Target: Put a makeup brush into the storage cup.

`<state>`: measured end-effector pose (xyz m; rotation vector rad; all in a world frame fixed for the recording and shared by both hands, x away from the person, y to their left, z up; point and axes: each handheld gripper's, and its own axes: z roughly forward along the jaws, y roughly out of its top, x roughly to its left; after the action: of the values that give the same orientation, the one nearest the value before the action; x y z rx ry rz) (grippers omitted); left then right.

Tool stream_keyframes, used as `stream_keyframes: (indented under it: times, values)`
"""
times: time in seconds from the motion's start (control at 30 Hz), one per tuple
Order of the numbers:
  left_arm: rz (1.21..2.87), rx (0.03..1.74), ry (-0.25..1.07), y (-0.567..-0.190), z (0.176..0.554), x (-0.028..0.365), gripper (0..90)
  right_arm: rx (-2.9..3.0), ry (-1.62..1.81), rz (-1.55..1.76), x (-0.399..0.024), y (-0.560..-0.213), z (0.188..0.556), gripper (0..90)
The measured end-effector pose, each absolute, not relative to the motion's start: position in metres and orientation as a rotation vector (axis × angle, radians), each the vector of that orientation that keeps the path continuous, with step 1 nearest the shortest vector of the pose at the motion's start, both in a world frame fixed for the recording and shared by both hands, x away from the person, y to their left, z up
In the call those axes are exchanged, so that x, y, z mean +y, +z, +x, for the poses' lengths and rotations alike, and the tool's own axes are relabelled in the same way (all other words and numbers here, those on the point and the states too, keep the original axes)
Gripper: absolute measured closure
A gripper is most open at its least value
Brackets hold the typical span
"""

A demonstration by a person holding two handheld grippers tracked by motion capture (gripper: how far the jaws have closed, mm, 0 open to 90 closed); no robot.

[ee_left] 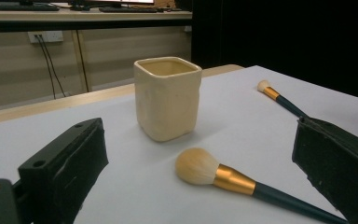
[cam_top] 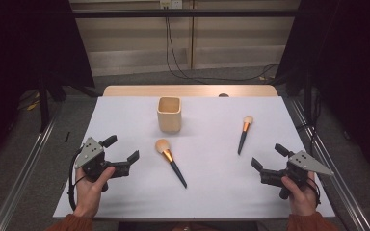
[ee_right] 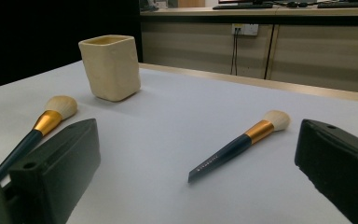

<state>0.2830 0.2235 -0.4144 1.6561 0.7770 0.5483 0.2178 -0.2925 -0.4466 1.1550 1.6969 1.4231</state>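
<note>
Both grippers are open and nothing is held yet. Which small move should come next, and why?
Probably ease the left gripper forward so its open jaws straddle the larger brush. That brush lies flat just ahead of it, near the cream cup, which stands upright with its mouth open.

Open table (cam_top: 212, 183) around cup (cam_top: 168, 114), probably

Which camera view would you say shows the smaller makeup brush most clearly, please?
The right gripper view: the smaller brush lies close between the fingers, with bristles, gold ferrule and slanted handle tip plain. The high view shows it whole but tiny. The left gripper view shows its head and part of the handle, far off.
</note>
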Motion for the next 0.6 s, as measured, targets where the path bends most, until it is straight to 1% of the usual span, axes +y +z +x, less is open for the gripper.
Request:
stream_keyframes:
  times: [0.23, 0.6]
  values:
    - [1.654, 0.728, 0.529, -0.41, 0.294, 0.213, 2.9, 1.696, 1.426, 1.156, -0.293, -0.447, 0.218, 0.0]
    - [1.645, 0.701, 0.528, -0.405, 0.31, 0.203, 2.9, 1.698, 1.428, 1.159, -0.293, -0.447, 0.218, 0.0]
